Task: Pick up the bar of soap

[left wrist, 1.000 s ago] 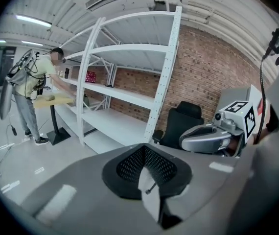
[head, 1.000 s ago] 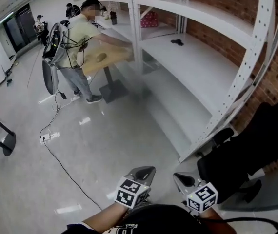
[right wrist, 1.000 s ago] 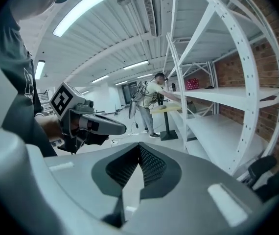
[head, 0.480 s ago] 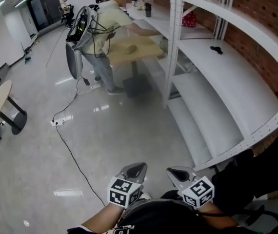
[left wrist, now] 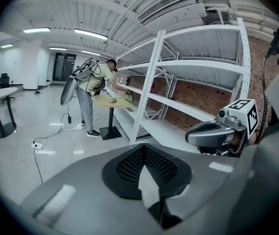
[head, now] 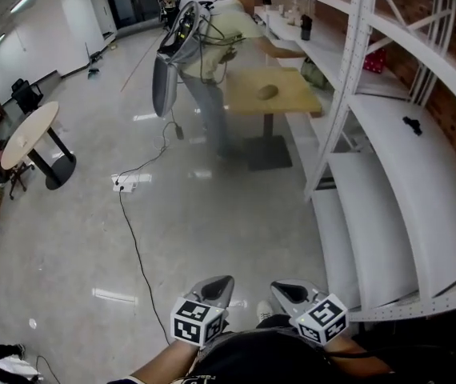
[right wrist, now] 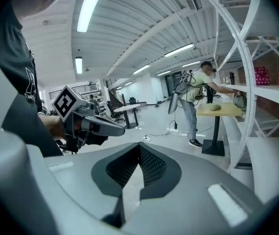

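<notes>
A small greenish-brown oval lump, possibly the bar of soap [head: 269,91], lies on a wooden pedestal table [head: 292,102] far across the room; it also shows as the lump [left wrist: 112,100] in the left gripper view and the lump [right wrist: 216,107] in the right gripper view. A person in a light shirt [head: 220,30] leans over that table. My left gripper [head: 212,290] and right gripper [head: 288,294] are held close to my body at the bottom edge, far from the table. Both are shut and hold nothing.
White metal shelving [head: 388,182] runs along the brick wall on the right, with a small dark thing [head: 412,123] on one shelf. A black cable and power strip [head: 126,184] lie on the glossy floor. A round table [head: 28,134] stands at the left.
The head view has swung and moved forward: the wooden table and the person have shifted from upper left towards upper centre, and the shelving now lies further right. Both grippers stay shut at the bottom.
</notes>
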